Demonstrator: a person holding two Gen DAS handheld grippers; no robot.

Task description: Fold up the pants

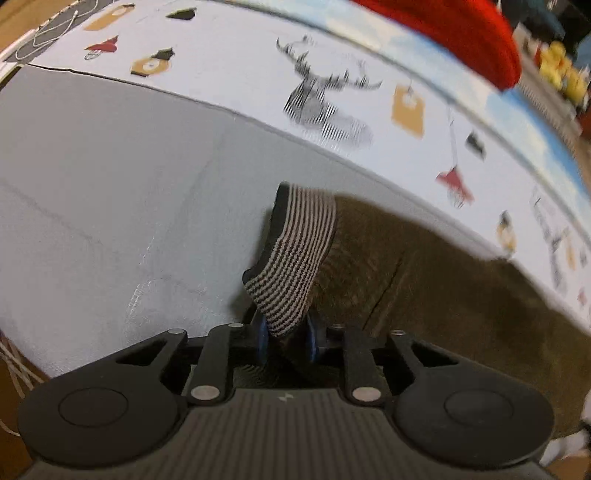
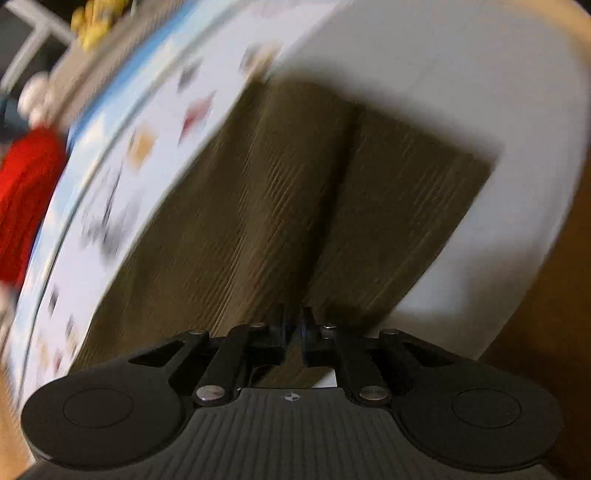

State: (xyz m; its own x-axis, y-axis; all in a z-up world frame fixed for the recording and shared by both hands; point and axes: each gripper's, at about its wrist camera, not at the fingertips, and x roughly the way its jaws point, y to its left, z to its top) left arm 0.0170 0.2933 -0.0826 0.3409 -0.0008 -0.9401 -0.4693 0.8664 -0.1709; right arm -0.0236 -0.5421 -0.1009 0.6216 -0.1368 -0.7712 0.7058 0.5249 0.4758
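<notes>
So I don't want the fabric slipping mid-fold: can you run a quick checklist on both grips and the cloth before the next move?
1. Left gripper closed on the striped knit waistband of the olive-brown corduroy pants: ok.
2. Right gripper closed on the pants edge: ok, fingers nearly together on the fabric.
3. How many layers each grip holds: cannot tell.
4. Pants legs lying flat and side by side on the white surface: ok, though the right view is blurred.
5. Red cloth clear of the pants: ok, it lies at the far edge.
</notes>
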